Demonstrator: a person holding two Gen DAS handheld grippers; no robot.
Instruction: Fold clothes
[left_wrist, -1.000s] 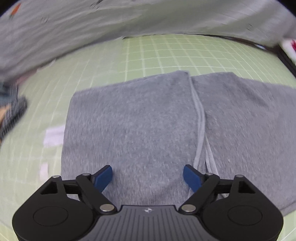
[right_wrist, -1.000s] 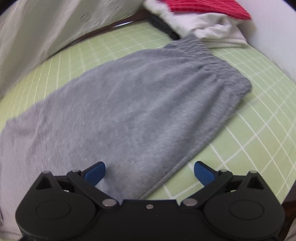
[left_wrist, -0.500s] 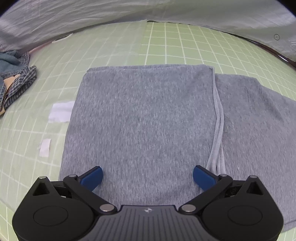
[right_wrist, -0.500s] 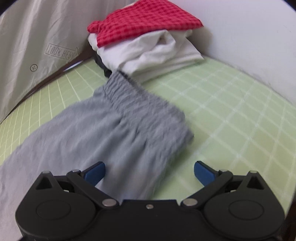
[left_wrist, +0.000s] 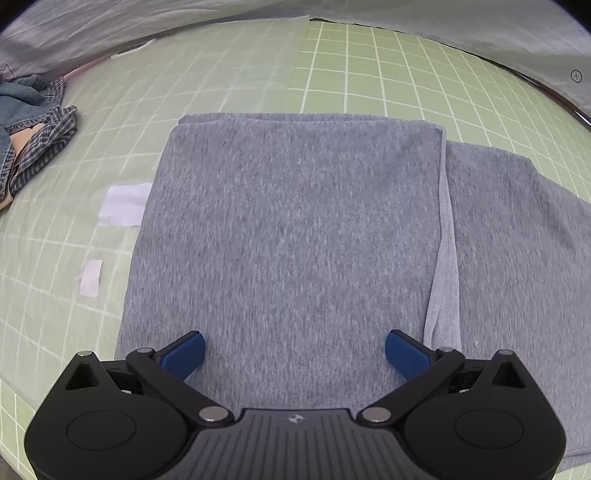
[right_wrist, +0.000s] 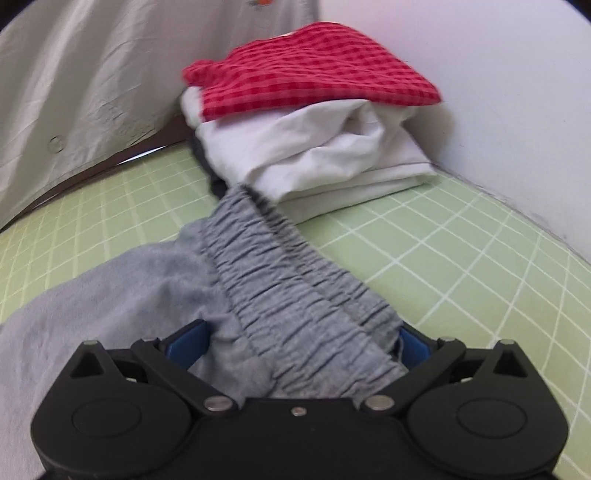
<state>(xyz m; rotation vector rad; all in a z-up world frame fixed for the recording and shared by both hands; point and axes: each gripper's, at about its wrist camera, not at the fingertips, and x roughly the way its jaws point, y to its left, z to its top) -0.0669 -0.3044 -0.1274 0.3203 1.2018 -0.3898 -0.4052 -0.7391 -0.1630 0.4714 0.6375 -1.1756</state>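
Both claws gape apart: the left gripper (left_wrist: 294, 352) above the folded grey trousers (left_wrist: 295, 236), the right gripper (right_wrist: 301, 345) straddling their waistband (right_wrist: 295, 291).

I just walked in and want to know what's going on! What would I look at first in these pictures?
Probably the bright red checked cloth, sitting on top of a white folded pile in the far corner by the wall. Next, the big grey garment spread on the green grid mat, with its scrunchy waistband lying between the open fingers of the right gripper.
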